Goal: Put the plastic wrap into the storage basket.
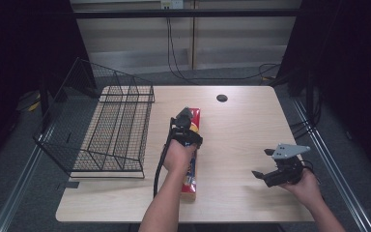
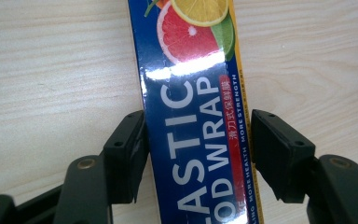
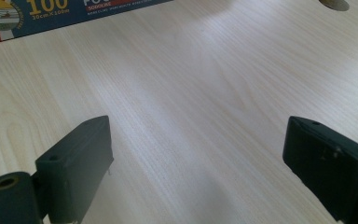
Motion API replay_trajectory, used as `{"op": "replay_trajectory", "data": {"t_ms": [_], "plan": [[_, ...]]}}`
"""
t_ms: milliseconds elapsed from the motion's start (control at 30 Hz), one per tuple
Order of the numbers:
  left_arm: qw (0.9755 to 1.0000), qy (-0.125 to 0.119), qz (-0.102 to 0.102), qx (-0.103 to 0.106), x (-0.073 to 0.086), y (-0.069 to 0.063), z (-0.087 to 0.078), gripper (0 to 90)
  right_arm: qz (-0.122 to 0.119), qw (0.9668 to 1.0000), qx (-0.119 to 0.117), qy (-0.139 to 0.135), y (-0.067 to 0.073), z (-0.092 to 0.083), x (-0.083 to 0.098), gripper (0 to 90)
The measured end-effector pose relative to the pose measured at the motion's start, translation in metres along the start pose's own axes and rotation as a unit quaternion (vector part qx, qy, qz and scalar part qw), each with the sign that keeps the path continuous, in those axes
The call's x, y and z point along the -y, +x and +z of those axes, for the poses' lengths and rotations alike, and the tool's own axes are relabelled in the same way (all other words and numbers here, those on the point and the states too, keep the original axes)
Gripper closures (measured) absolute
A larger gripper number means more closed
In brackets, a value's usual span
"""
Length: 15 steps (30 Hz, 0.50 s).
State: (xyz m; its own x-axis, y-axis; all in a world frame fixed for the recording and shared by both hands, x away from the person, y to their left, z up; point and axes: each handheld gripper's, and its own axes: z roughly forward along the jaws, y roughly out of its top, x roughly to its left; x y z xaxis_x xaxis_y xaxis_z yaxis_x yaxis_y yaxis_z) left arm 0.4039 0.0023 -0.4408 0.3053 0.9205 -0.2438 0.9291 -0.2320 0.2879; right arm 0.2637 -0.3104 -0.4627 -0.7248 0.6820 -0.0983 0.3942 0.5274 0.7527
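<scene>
A long blue box of plastic food wrap (image 1: 190, 183) lies lengthwise on the wooden table (image 1: 241, 130), a little left of centre. In the left gripper view the box (image 2: 191, 93) shows citrus fruit pictures and white lettering. My left gripper (image 2: 198, 140) straddles the box from above, with a black pad against each long side. In the high view the left gripper (image 1: 185, 118) sits over the far half of the box. My right gripper (image 1: 262, 163) hovers open over bare table at the right, jaws wide apart (image 3: 196, 154). A corner of the box (image 3: 74, 14) lies beyond it.
A black wire basket (image 1: 116, 130) stands on the left part of the table, close beside the box. A round cable hole (image 1: 221, 98) sits near the table's far edge, also seen as the hole (image 3: 334, 3). Cables trail on the floor behind.
</scene>
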Motion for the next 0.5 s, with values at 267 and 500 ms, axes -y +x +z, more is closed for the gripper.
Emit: {"op": "replay_trajectory", "data": {"t_ms": [267,500], "plan": [[0.9996,0.020,0.002,-0.018,-0.006,0.001,-0.002,43.8,0.002,1.0000,0.002,-0.005,0.000,-0.001,0.000,8.0],[0.9988,0.040,0.005,-0.029,-0.011,0.002,-0.008,45.7,0.000,1.0000,-0.001,-0.007,-0.001,-0.001,0.000,7.9]]}}
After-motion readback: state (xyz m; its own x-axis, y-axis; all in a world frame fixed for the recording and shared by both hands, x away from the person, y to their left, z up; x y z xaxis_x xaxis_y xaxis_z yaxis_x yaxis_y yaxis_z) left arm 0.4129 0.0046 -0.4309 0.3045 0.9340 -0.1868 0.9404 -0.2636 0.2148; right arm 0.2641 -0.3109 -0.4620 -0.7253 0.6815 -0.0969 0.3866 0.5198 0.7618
